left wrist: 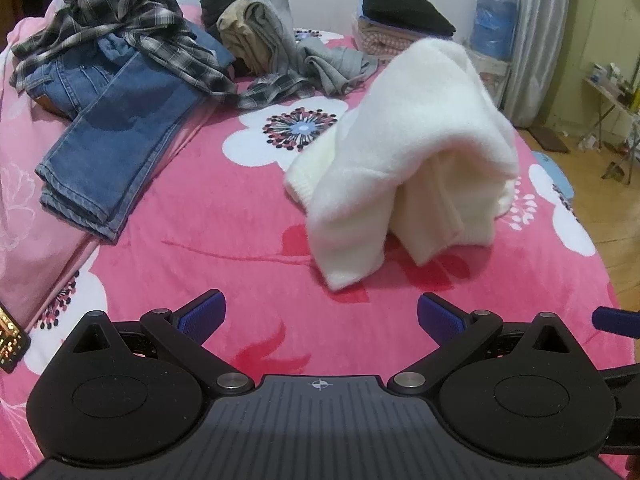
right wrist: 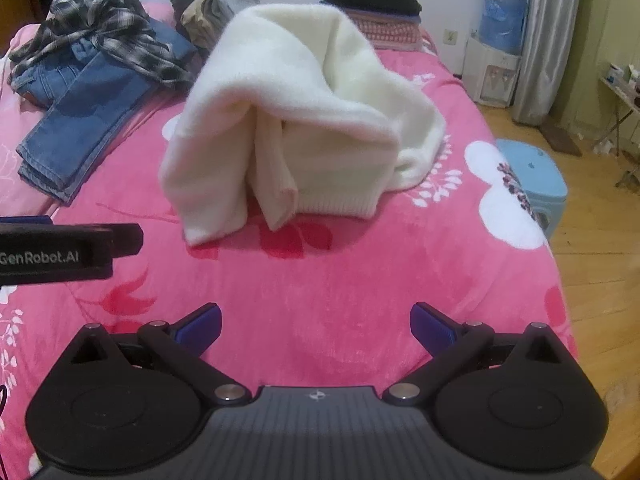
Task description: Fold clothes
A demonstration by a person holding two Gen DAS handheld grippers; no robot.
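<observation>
Jeans (left wrist: 108,132): folded lengthwise at the far left of the bed, legs pointing toward the near edge
Plaid shirt (left wrist: 116,20): crumpled, lying on the upper part of the jeans
Grey-tan heap (left wrist: 260,28): loose clothes behind the shirt, near the wall, a grey piece trailing to the right
Bed (left wrist: 224,240): pink cover with big white flowers, bare in the near middle
Left gripper (left wrist: 320,316): low over the near part of the bed, jaws spread wide, nothing between them, well short of the sweater
Sweater (left wrist: 416,152): white and fluffy, in a bunched, humped mound on the bed right of centre, its ribbed hem and one flap touching the cover; neither gripper touches it
Folded stack (left wrist: 400,16): a black piece on top of patterned ones, at the back of the bed behind the sweater
Right gripper (right wrist: 316,320): beside the left one, jaws equally wide and holding nothing, facing the sweater from the near side
Stool (right wrist: 536,176): light blue, on the wooden floor just beside the bed's right edge
</observation>
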